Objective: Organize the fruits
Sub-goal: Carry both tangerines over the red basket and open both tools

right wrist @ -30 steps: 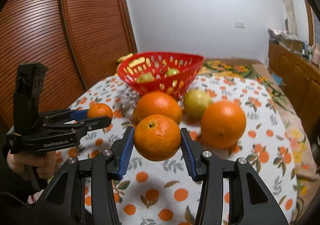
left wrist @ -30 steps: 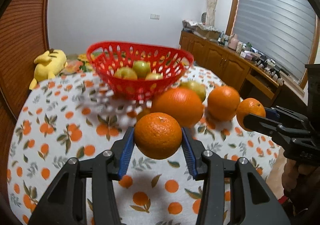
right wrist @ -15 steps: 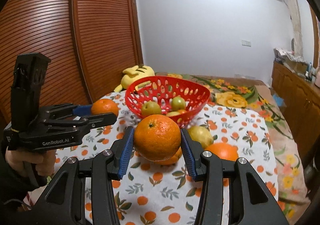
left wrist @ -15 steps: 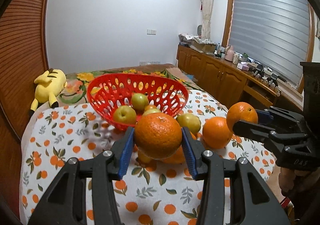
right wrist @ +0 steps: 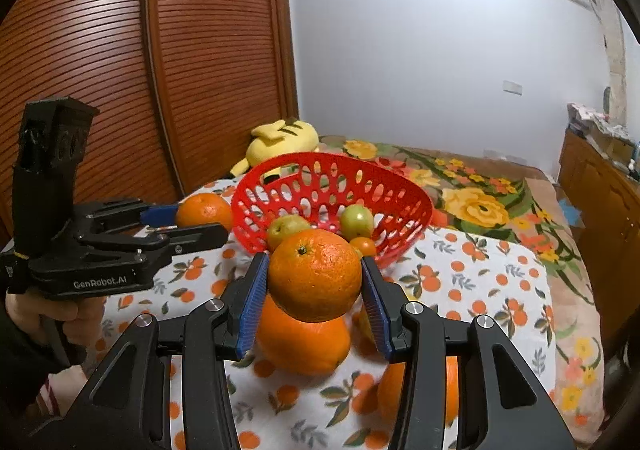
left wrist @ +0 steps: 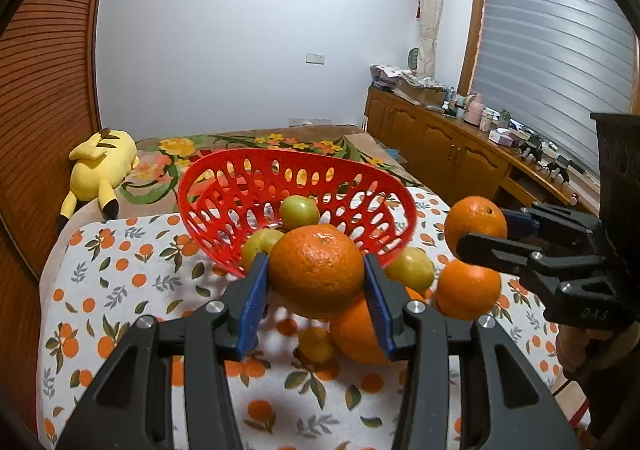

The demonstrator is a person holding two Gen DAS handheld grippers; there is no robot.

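Note:
My left gripper [left wrist: 316,290] is shut on an orange [left wrist: 316,270], held above the table in front of the red basket [left wrist: 224,206]. My right gripper [right wrist: 314,290] is shut on another orange [right wrist: 314,274], also raised before the red basket [right wrist: 404,186]. Each gripper shows in the other's view, the right one [left wrist: 476,238] with its orange [left wrist: 476,222], the left one [right wrist: 204,222] with its orange [right wrist: 204,210]. Green fruits [left wrist: 299,212] lie in the basket. More oranges [left wrist: 468,290] and a yellow-green fruit [left wrist: 412,270] lie on the tablecloth.
A yellow plush toy [left wrist: 100,166] lies beyond the table at the left. A large orange [right wrist: 300,338] sits under my right gripper. A wooden cabinet with clutter [left wrist: 460,138] runs along the right wall. A slatted wooden wardrobe [right wrist: 160,70] stands at the left.
Both grippers have risen with their oranges, so the basket and table now sit lower and farther in view. The grips have not changed.

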